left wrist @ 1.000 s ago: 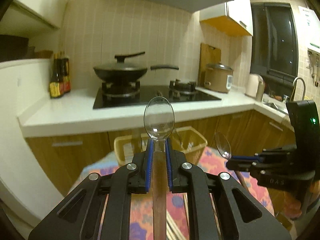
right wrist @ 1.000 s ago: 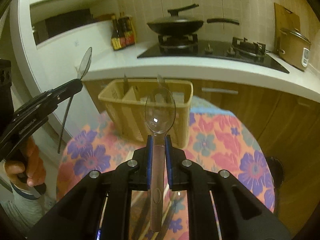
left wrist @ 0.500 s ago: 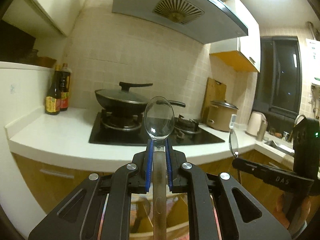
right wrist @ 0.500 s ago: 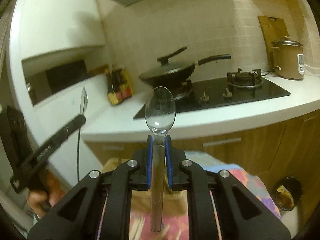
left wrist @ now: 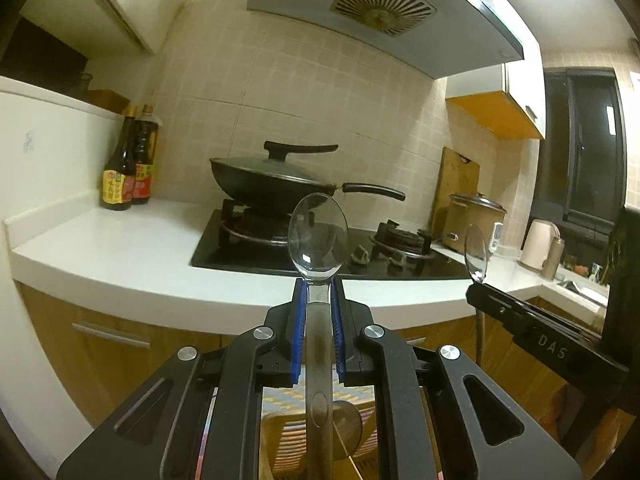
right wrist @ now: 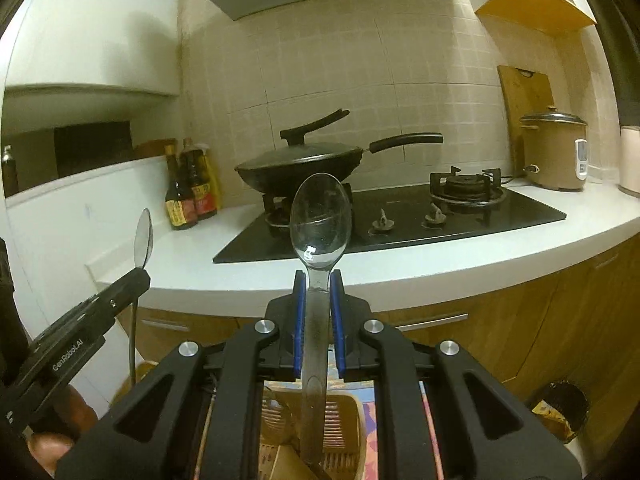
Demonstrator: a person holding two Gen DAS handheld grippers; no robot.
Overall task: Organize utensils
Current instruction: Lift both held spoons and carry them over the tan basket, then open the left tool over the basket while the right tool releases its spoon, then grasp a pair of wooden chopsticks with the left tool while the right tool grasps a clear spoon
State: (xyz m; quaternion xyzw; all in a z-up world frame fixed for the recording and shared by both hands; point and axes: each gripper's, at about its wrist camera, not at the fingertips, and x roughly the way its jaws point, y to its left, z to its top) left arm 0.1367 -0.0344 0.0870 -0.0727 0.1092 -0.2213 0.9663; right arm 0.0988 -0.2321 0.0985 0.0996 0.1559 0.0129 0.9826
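Kitchen counter and stove fill your view ahead, but your work lies below. Your left gripper point(left wrist: 318, 316) is clenched on a shiny steel spoon point(left wrist: 318, 236), bowl up, and your right gripper point(right wrist: 316, 312) grips a second steel spoon point(right wrist: 319, 222) the same way. Just under both jaws sits the tan slatted plastic utensil basket point(right wrist: 344, 408) on a flowered cloth. You seem mid-carry; next, lower each handle into a compartment. Keep the grippers apart; beyond the basket, the white countertop edge point(left wrist: 160, 288) bounds your room.
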